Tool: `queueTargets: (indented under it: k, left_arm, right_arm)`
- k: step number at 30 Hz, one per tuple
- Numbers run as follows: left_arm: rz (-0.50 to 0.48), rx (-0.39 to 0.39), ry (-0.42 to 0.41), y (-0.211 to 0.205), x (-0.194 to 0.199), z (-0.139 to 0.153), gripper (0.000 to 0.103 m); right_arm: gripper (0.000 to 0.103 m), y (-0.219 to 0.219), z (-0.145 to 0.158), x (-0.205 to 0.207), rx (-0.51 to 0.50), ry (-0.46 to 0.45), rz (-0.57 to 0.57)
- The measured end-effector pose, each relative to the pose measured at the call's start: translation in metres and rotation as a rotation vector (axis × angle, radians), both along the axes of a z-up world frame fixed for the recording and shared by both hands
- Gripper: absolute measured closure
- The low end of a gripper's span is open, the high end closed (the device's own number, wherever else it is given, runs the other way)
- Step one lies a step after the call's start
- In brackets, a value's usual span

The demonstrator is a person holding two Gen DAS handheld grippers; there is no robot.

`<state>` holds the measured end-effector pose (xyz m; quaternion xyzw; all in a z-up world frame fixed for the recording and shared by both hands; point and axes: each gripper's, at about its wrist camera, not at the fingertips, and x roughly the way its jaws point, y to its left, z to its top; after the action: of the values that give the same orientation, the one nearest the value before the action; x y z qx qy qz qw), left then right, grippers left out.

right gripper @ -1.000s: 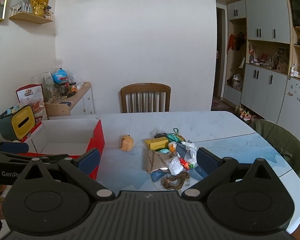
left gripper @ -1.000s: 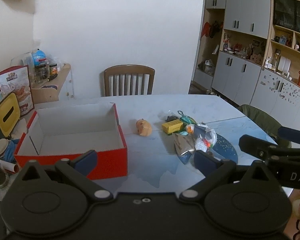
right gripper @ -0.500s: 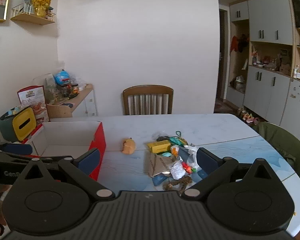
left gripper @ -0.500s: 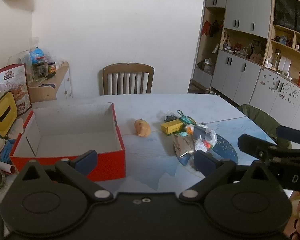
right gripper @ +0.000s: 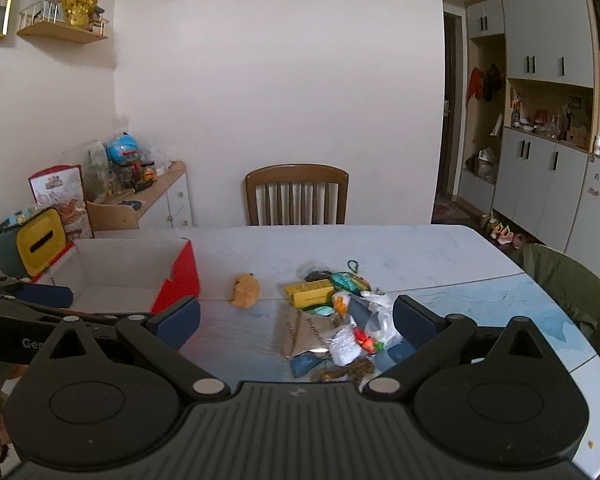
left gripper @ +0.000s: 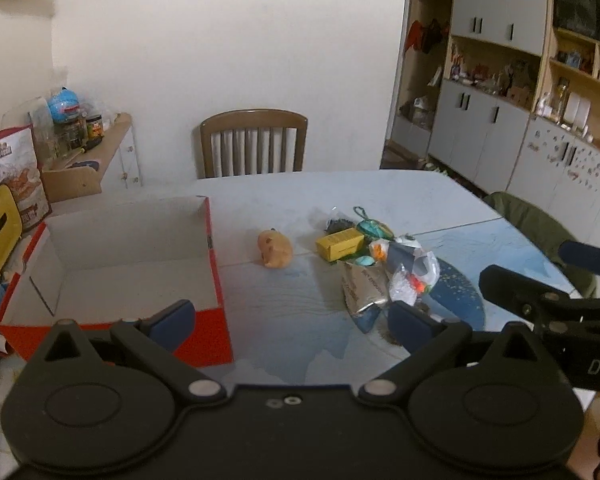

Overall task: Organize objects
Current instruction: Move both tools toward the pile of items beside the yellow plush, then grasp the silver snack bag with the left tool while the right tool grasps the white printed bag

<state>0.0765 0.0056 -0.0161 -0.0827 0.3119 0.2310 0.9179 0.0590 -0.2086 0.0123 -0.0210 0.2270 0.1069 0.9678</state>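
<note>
The pale marbled table [right gripper: 420,256] carries a red cardboard box with a white, bare interior [left gripper: 132,252]. To the box's right lies a small orange plush toy [left gripper: 275,248], then a heap of packets around a yellow carton [left gripper: 338,243]. Over the last second both views have only drifted slightly — nothing is sorted yet. The left gripper [left gripper: 290,316] and right gripper [right gripper: 296,314] hover wide open, empty — approach seems just beginning.

A home dining room: wooden chair [right gripper: 296,194] at the desk [right gripper: 420,256], wall cabinets [right gripper: 540,128] (trinkets on open shelves).
</note>
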Motion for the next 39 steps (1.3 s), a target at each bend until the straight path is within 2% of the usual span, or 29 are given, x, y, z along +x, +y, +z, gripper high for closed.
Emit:
queueTargets:
  k: [5, 10, 11, 16, 23, 32, 39]
  left_arm:
    - [0.037, 0.005, 0.024, -0.005, 0.029, -0.005, 0.000]
    - [0.052, -0.024, 0.041, -0.005, 0.061, -0.012, 0.000]
    - [0.119, -0.033, 0.045, -0.002, 0.067, -0.014, 0.000]
    - [0.165, -0.075, 0.047, 0.008, 0.095, -0.028, 0.000]
    - [0.238, -0.125, 0.101, 0.025, 0.129, -0.059, 0.000]
    - [0.280, -0.088, 0.187, 0.039, 0.163, -0.097, 0.000]
    - [0.289, -0.114, 0.232, 0.060, 0.186, -0.119, 0.001]
  right_arm:
    - [0.000, -0.018, -0.008, 0.025, -0.009, 0.013, 0.009]
    - [0.000, -0.045, -0.018, 0.057, 0.002, 0.061, 0.013]
    - [0.000, -0.050, -0.020, 0.064, 0.004, 0.075, 0.017]
    - [0.000, -0.069, -0.040, 0.091, -0.009, 0.114, 0.048]
    - [0.001, -0.084, -0.070, 0.125, -0.061, 0.155, 0.098]
    - [0.016, -0.095, -0.098, 0.181, -0.106, 0.203, 0.107]
    - [0.030, -0.092, -0.120, 0.217, -0.128, 0.264, 0.155]
